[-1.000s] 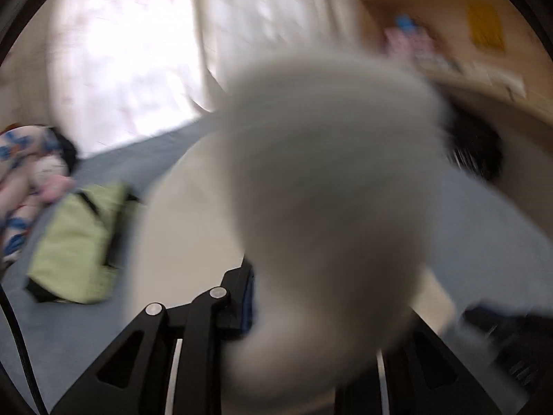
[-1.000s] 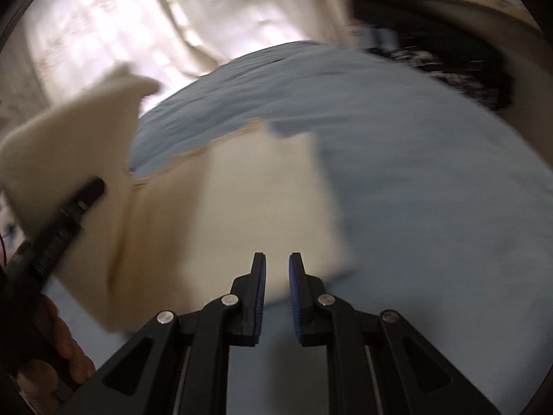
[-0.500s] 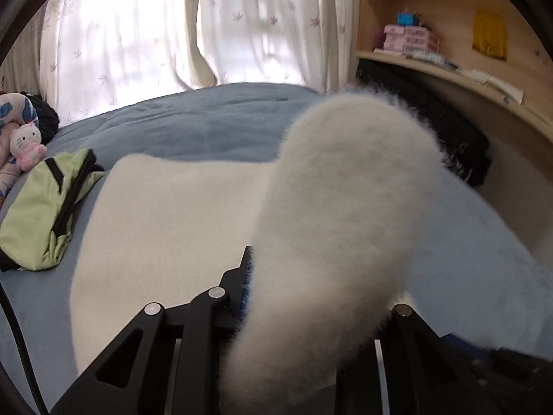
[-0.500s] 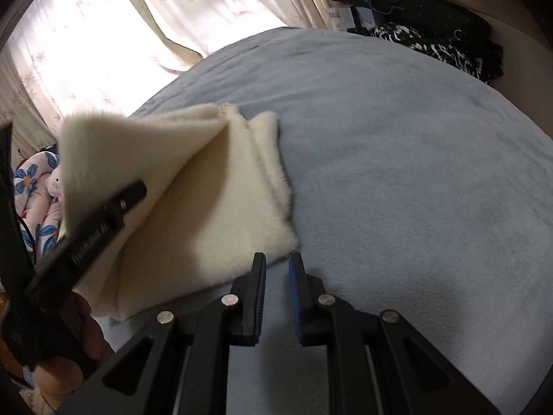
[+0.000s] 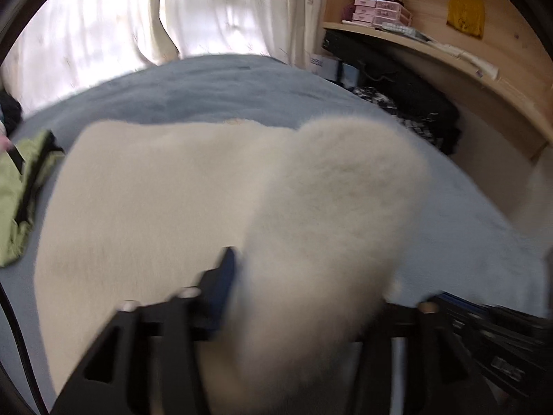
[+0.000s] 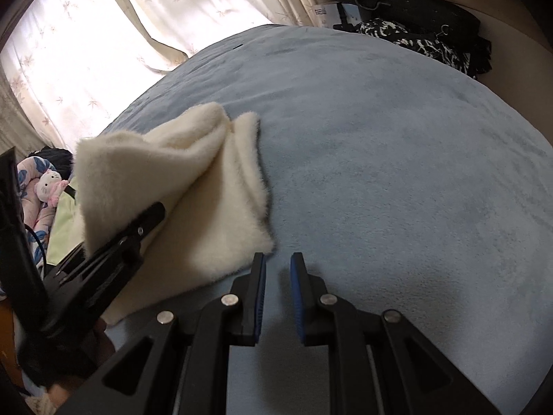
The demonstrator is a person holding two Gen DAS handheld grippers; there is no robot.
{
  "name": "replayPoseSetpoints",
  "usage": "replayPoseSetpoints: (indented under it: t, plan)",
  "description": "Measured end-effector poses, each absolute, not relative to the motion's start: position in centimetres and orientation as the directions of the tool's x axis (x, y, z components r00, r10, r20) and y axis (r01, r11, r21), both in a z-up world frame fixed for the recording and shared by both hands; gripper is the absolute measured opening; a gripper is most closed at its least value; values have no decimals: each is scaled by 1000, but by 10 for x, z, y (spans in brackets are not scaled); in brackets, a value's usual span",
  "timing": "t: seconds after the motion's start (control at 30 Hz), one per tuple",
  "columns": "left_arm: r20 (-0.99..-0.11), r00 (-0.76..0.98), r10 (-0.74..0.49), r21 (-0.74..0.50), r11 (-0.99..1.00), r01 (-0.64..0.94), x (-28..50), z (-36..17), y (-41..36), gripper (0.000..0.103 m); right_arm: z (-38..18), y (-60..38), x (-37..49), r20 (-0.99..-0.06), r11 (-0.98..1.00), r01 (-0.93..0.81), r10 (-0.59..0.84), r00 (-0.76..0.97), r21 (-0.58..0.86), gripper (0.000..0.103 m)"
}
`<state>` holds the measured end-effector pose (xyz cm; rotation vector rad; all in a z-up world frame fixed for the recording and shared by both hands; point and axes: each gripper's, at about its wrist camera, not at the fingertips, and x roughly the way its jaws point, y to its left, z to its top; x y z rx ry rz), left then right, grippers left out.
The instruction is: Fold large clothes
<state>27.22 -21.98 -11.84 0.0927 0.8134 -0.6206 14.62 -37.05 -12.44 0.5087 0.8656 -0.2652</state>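
A cream fleece garment (image 5: 148, 190) lies partly folded on the blue bed (image 5: 242, 86). My left gripper (image 5: 276, 276) is shut on a raised fold of the garment (image 5: 331, 214), which hides its right finger. In the right wrist view the garment (image 6: 214, 207) lies left of centre, and the left gripper (image 6: 138, 224) holds its lifted flap above the lower layer. My right gripper (image 6: 278, 263) hovers just past the garment's near right corner, jaws slightly apart and empty, over the bed (image 6: 397, 173).
A green bag (image 5: 20, 193) lies left of the garment. Plush toys and patterned bedding (image 6: 45, 186) sit at the far left. Dark bags and clothes (image 6: 414, 41) line the bed's far right edge below a wooden shelf (image 5: 432, 45). Curtains (image 6: 103, 34) hang behind.
The left gripper has carried the lifted fold lower and forward over the garment. The right gripper has held its place by the garment's corner, jaws unchanged.
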Motion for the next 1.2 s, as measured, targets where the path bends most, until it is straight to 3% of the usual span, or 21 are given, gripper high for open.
replayPoseSetpoints:
  t: [0.07,0.27,0.47,0.57,0.67,0.8,0.9,1.0,1.03,1.07,1.1,1.2]
  plan:
    - [-704,472,-531,-216,793,570,263,-110,-210,89,-119,-369,148,-779,852,412,-9,627,323,16]
    - [-701,464,-541,-200,775,600,231,-89,-174,90,-89,-364,147,-748,867,365,14,664,340,35]
    - [-714,546,-438,-214,879,426,264,-77,-94,90,-56,-355,167,-709,883,270,96,698,385,44]
    - [-764,520,-382,-244,917,314,295,-93,-58,90,-50,-352,193,-707,878,217,174,685,427,66]
    - [-811,476,-339,-254,938,236,322,-114,-36,90,-63,-349,233,-764,888,196,226,604,417,68]
    - [-802,416,-428,-368,904,219,338,-130,-24,90,-92,-361,267,-848,874,272,243,471,402,68]
    - [-803,414,-429,-362,902,233,346,-131,-27,90,-107,-376,278,-845,818,317,332,420,479,69]
    - [-803,410,-433,-360,900,246,350,-132,-34,90,-112,-381,288,-836,807,303,375,401,507,62]
    - [-802,406,-439,-363,897,253,352,-132,-36,90,-113,-379,291,-834,815,282,381,398,507,54]
    - [-802,403,-441,-363,896,258,353,-132,-38,91,-113,-376,294,-834,824,257,388,393,505,33]
    - [-802,400,-443,-362,894,265,355,-132,-41,91,-112,-373,296,-837,833,242,388,386,498,24]
    - [-800,408,-441,-350,894,280,355,-127,-48,90,-101,-360,297,-852,884,186,327,409,429,20]
